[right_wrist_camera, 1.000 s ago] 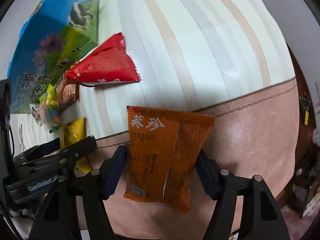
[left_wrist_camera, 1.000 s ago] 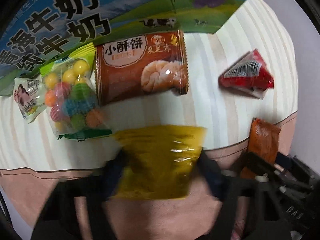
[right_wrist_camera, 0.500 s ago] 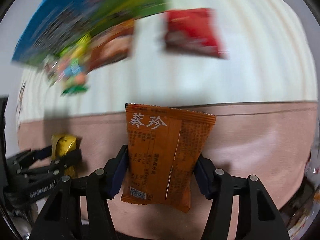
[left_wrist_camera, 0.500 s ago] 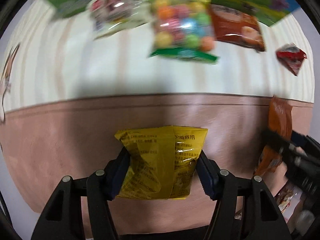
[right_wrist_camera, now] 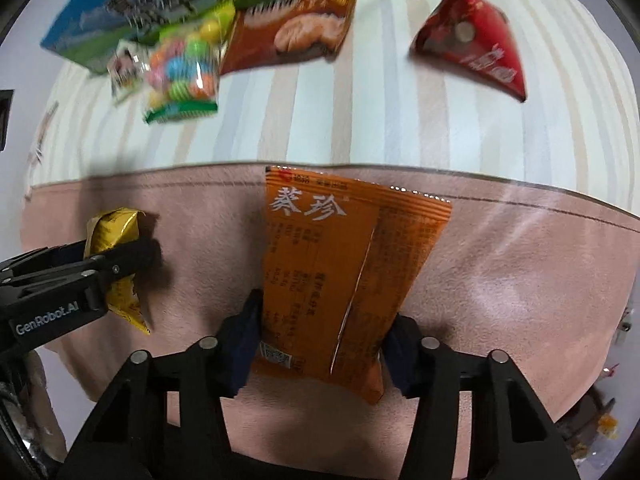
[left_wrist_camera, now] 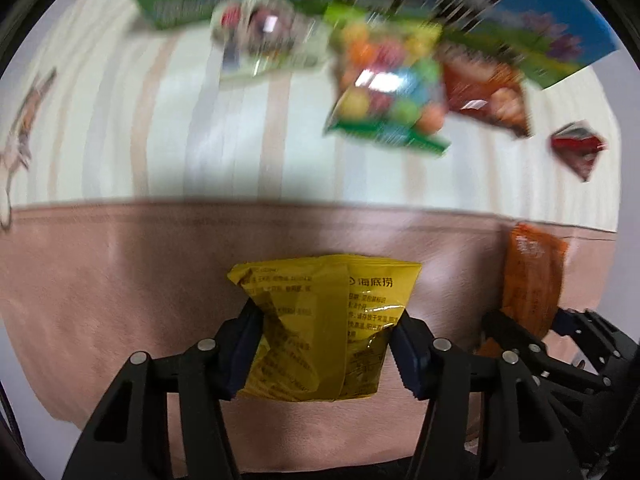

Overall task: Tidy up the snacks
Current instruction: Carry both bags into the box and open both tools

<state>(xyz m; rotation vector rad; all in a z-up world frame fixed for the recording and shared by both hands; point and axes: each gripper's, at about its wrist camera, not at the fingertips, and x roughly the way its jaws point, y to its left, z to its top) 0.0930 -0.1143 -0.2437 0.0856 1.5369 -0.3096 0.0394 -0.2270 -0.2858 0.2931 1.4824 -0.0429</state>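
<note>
Snacks lie in a loose row along the far edge of the striped cloth [right_wrist_camera: 320, 120], in front of a blue-and-green carton [right_wrist_camera: 132, 4] that runs along that edge. From the left in the right wrist view: a small white packet [right_wrist_camera: 126, 70], touching it a clear bag of coloured candy balls [right_wrist_camera: 182, 76], then a brown pastry pack [right_wrist_camera: 292, 30] just beside the candy, and well apart toward the far right corner a red triangular packet [right_wrist_camera: 472, 46]. The left wrist view shows the same row blurred: white packet [left_wrist_camera: 264, 36], candy bag [left_wrist_camera: 392, 100], pastry pack [left_wrist_camera: 486, 96], red packet [left_wrist_camera: 578, 148].

Nearer the cameras the striped cloth gives way to a pink cloth [right_wrist_camera: 520, 280] along the near edge. Above it, on the left, the left gripper [left_wrist_camera: 325, 344] has a yellow packet [left_wrist_camera: 320, 320] between its blue pads; the pads press its lower sides, the foil is crumpled at the left pad, and the jaws are closing. The packet stands upright, its top edge toward the striped cloth. To its right, the right gripper [right_wrist_camera: 320, 340] holds an orange packet [right_wrist_camera: 344, 268] the same way, pads on its lower sides, jaws closing, the packet leaning slightly right. Each view catches the other pair at its side: the orange packet [left_wrist_camera: 532, 280] at right, the yellow packet [right_wrist_camera: 114, 256] and left gripper [right_wrist_camera: 116, 268] at left.
</note>
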